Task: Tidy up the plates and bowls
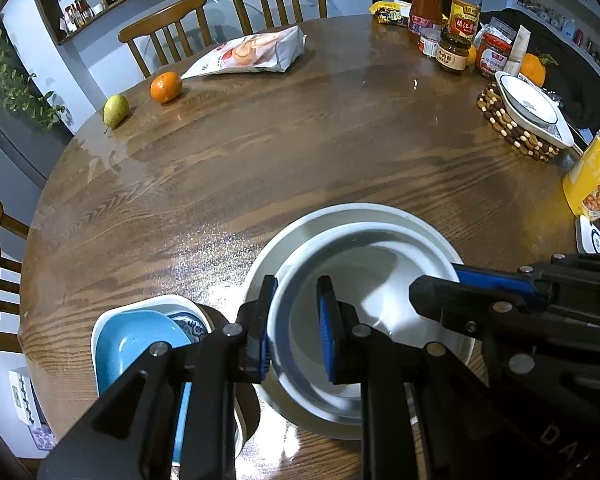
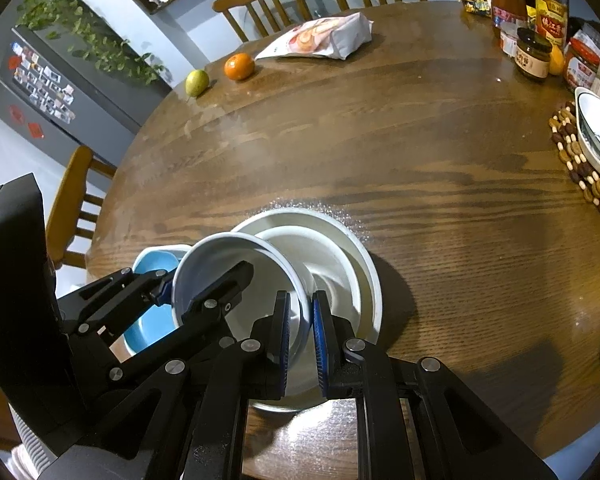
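Note:
A white bowl [image 1: 356, 288] [image 2: 236, 264] is held tilted over a larger white plate [image 1: 340, 216] [image 2: 340, 240] that carries a smaller white dish [image 2: 296, 240], near the table's front edge. My left gripper [image 1: 296, 328] is shut on the bowl's left rim, one finger inside and one outside. My right gripper [image 2: 300, 336] is shut on the bowl's right rim; it shows in the left wrist view [image 1: 460, 284] too. A light blue bowl [image 1: 132, 344] [image 2: 152, 264] sits in a white dish [image 1: 156, 302] to the left.
On the round wooden table [image 1: 280, 152] are a pear [image 1: 115, 109], an orange [image 1: 166, 87], a snack bag [image 1: 252, 53], jars and bottles [image 1: 456, 20] at the back right, and a white bowl [image 1: 528, 106] on a beaded trivet [image 1: 504, 124]. Chairs [image 1: 168, 28] stand around.

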